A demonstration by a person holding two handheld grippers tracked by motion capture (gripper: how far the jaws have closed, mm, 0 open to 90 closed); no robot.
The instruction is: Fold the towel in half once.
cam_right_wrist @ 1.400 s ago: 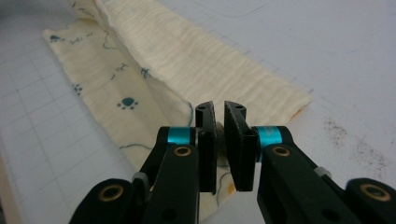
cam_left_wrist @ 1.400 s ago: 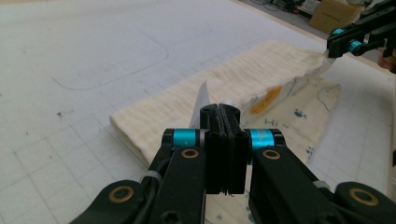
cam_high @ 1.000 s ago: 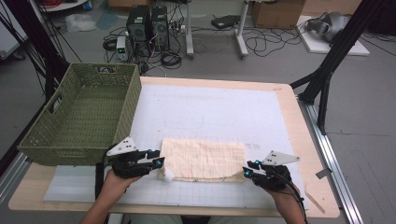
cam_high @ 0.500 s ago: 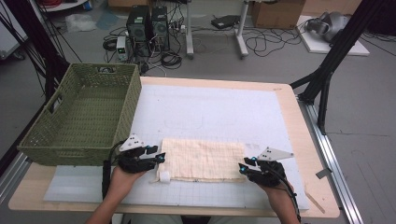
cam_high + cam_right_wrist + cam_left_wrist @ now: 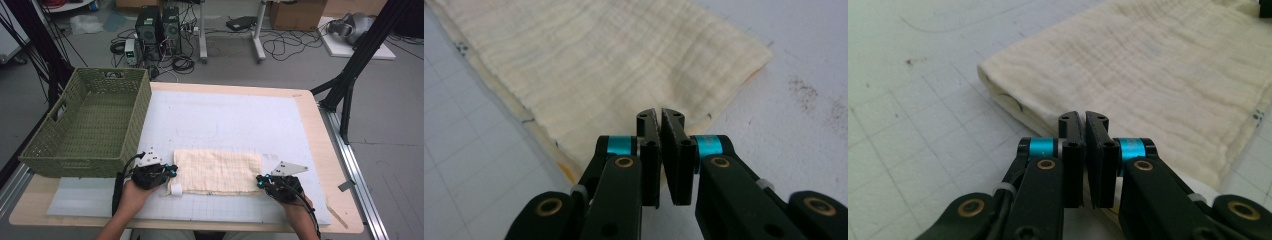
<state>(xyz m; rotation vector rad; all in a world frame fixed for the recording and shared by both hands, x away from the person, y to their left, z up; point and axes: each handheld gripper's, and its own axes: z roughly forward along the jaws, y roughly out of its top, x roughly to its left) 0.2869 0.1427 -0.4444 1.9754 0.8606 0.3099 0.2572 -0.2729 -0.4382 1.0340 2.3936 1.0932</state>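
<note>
Folded cream cloth (image 5: 217,171) at the near edge of the white mat (image 5: 235,120), a gripper at each short end.

Soft, light and layered, it would likely sag and slide apart, so its near corners look the best places to hold. The left gripper (image 5: 1083,120) and right gripper (image 5: 659,116) each have jaws pressed nearly together at the cloth's edge; whether fabric is pinched cannot be told. The green basket (image 5: 75,150) stands to the left.

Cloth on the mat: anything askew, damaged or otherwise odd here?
Nothing stands out. The folded cream cloth lies flat and roughly square to the gridded mat, and the green basket sits upright at the left. Small dark smudges mark the mat.
</note>
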